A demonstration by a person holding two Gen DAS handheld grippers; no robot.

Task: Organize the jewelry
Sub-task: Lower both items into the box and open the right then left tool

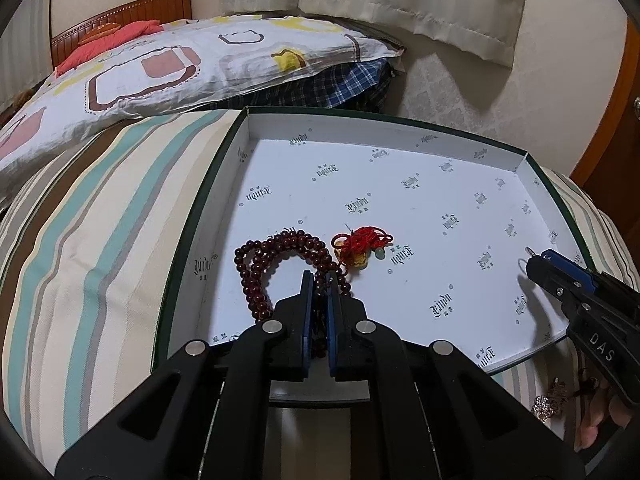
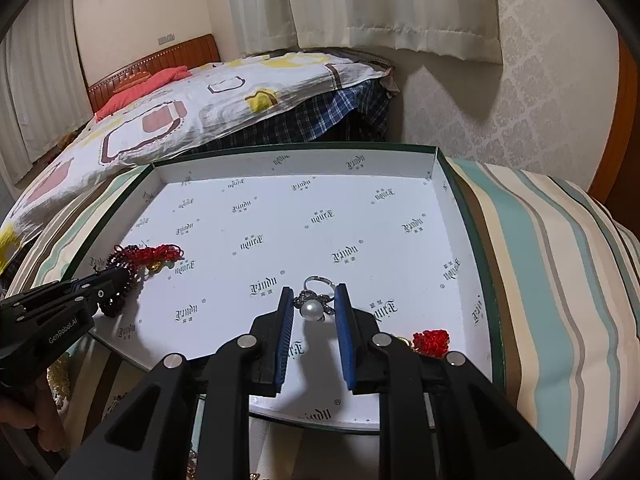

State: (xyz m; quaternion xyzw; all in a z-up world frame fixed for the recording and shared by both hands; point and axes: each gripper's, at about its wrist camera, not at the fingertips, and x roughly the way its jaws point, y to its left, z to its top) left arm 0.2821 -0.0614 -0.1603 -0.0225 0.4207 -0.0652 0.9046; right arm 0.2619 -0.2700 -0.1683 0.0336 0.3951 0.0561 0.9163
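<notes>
A shallow white box [image 1: 208, 216] with a dark green rim lies on striped bedding. My left gripper [image 1: 319, 277] is shut on a strand of dark red beads [image 1: 258, 276], whose loops rest on the box floor at its near left. Just past them lies a red cord pendant [image 1: 362, 245] with a yellow charm. At the box's right side, my right gripper [image 2: 314, 294] is shut on a silver pearl ring [image 2: 313, 307], its pads against the flower setting, close above the floor. The ring [image 1: 527, 259] also shows at the right gripper's tip [image 1: 538, 259]. The left gripper [image 2: 114, 280] and beads [image 2: 116, 306] appear at the left.
A red knotted piece [image 2: 431, 342] lies in the box beside my right finger. More jewelry [image 1: 550, 402] sits outside the near edge, by a person's fingers [image 1: 592, 424]. A patterned pillow [image 1: 168, 64], plaid cloth [image 1: 344, 84], curtain and wall stand behind the box.
</notes>
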